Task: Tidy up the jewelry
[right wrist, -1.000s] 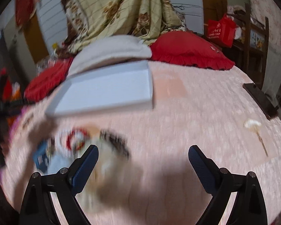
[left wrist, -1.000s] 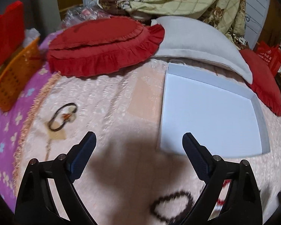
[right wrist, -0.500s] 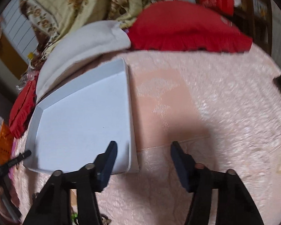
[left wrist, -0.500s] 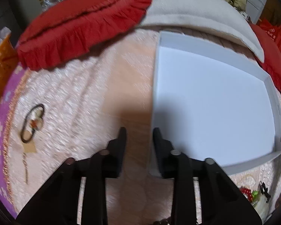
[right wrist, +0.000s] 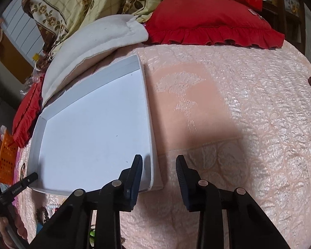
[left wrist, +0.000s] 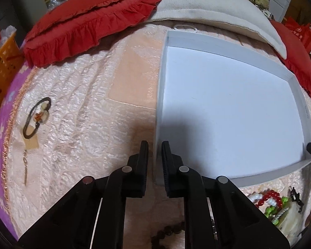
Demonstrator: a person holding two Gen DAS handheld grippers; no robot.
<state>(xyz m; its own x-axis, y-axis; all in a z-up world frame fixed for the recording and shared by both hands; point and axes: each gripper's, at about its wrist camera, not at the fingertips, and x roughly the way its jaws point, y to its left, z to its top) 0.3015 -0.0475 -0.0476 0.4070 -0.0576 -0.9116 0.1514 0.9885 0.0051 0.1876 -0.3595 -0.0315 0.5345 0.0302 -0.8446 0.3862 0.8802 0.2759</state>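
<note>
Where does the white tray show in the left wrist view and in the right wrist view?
Left wrist: white tray fills centre-right; the left gripper straddles its near-left wall.
Right wrist: tray sits centre-left; the right gripper straddles its near-right wall.
Shared landmark: the white pillow behind the tray's far edge.

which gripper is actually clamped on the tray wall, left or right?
The left gripper: it is shut on the white tray's side wall. The right gripper only straddles the opposite wall, a clear gap between its fingers.
</note>
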